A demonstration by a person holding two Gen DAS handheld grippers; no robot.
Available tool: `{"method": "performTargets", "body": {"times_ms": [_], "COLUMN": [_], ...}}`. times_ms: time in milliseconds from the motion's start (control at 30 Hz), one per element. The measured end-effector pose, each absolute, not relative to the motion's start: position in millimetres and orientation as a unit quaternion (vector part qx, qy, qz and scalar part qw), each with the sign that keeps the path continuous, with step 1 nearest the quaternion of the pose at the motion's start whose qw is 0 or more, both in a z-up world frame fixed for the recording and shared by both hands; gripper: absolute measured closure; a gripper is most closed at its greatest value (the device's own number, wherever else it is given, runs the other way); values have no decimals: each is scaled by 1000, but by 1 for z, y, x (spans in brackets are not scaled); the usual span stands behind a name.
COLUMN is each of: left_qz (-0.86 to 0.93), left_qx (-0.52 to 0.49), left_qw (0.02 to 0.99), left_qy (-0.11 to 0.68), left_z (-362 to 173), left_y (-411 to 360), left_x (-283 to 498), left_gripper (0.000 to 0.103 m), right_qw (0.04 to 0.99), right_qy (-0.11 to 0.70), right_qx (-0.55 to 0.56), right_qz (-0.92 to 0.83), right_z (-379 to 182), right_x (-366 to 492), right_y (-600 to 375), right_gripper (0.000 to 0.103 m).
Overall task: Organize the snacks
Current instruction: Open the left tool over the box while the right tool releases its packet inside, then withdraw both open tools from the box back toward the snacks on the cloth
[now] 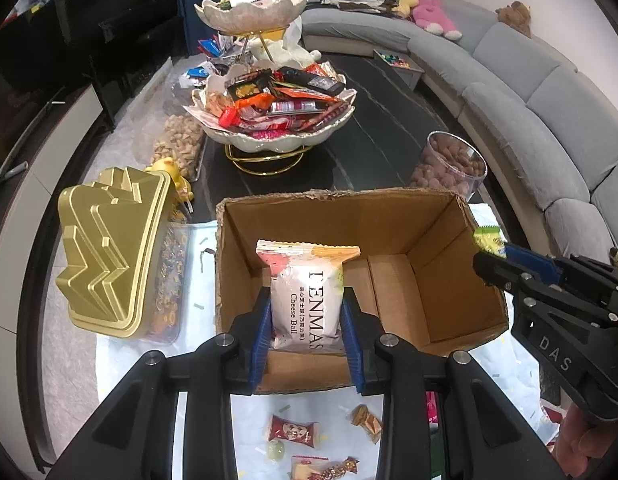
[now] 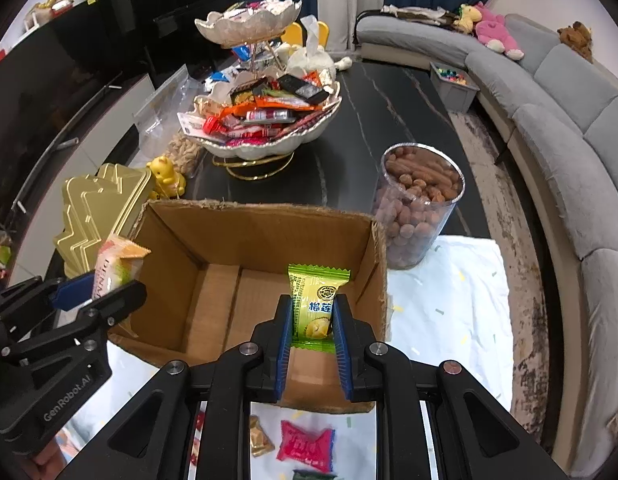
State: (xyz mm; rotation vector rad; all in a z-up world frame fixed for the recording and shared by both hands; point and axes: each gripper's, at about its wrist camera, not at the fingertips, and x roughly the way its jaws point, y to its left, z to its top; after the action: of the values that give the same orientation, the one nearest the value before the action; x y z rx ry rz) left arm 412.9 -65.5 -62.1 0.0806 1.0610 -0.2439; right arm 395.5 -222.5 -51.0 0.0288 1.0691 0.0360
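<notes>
Grippers both loaded, both over the box [image 1: 393,240]. Left gripper [image 1: 307,316] pinches a white Cheese Ball pack [image 1: 305,292] between its blue pads [image 1: 261,332], pack upright, held above the box's left half near its front wall. Right gripper [image 2: 311,322] pinches a green candy [image 2: 315,304] at its lower half, top edge sticking up, held over the box's right side near the front-right corner. In the left view the right gripper [image 1: 493,256] shows at the right edge with the candy [image 1: 489,240] at its tip; in the right view the left gripper [image 2: 97,296] shows at the left edge with the pack [image 2: 117,268]. Box is open-topped cardboard, floor bare where visible, sitting on a white cloth [image 2: 449,312] at the table's near end. Loose wrapped candies [image 1: 291,430] lie on the cloth in front of the box. Gold tin [image 1: 109,248] sits just left of the box, yellow bear figure [image 2: 165,176] behind it. Clear tub of brown nuts [image 2: 421,208] stands just beyond the box's back-right corner. Tiered dish [image 1: 277,120] piled with snacks sits further back, mid-table. Grey sofa [image 2: 569,120] curves along the right.
</notes>
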Motion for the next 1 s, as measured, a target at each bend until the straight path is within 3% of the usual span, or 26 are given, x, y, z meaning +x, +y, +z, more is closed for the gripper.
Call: {"method": "performTargets", "body": {"times_ms": [67,133,233,400,1000], "left_qz": [-115,-115,-108,-96,-99], "left_qx": [38,37,42,41,47], "left_qw": [855,856,860,864,870], "left_qy": [504,503,496,492,480], "left_z": [-61,-60,-58,-52,-38], "left_y": [-65,-66,-65,-60,-68], "left_x": [412,410,409,403,353], "left_gripper": [67,58,44,34,31], "right_qw": [862,863,868,870,873], "right_qy": [507,504,496,494,487], "right_qx": [14,14,10,12,26], "right_qz": [17,14,4,-7,-15], "right_z": [-50,-48,-44,-39,-26], "right_x": [395,394,393,389,337], "right_y": [-224,-225,-228,-233,-248], "right_gripper": [72,48,35,33,33]}}
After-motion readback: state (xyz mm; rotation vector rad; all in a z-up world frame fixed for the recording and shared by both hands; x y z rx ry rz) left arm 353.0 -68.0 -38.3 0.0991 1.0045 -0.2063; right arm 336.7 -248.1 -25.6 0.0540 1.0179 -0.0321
